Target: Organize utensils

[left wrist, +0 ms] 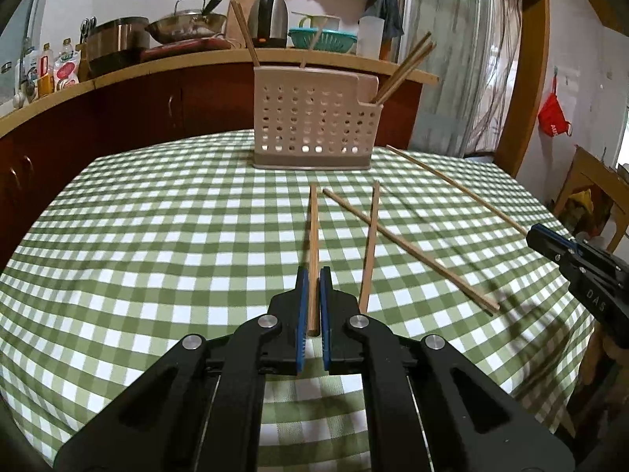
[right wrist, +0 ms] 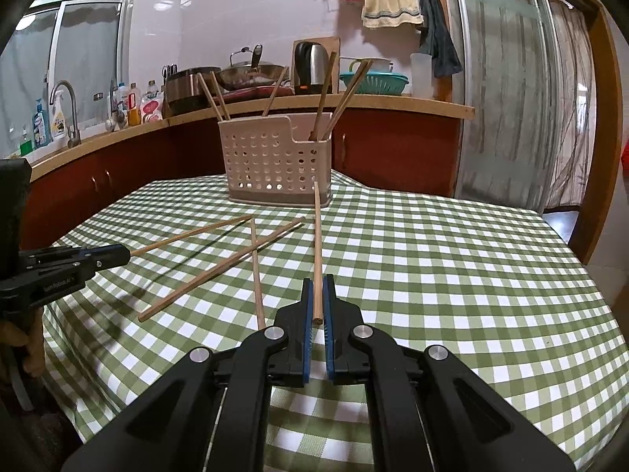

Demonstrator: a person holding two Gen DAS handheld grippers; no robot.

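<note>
My left gripper (left wrist: 313, 275) is shut on the near end of a wooden chopstick (left wrist: 313, 236) that points toward the holder. My right gripper (right wrist: 318, 281) is shut on another wooden chopstick (right wrist: 317, 244), also seen in the left wrist view (left wrist: 456, 185). Two loose chopsticks lie crossed on the green checked tablecloth between the grippers: one (left wrist: 370, 244) along my line of sight, one (left wrist: 409, 247) diagonal. A beige perforated utensil holder (left wrist: 314, 118) stands at the table's far side with several chopsticks upright in it; it also shows in the right wrist view (right wrist: 275, 161).
The round table (left wrist: 157, 236) has a green checked cloth that drops off at the edges. Behind it runs a red-brown counter (left wrist: 118, 90) with pots, a kettle (left wrist: 269, 19), bottles and a teal colander. A sliding glass door (right wrist: 511, 98) stands at the right.
</note>
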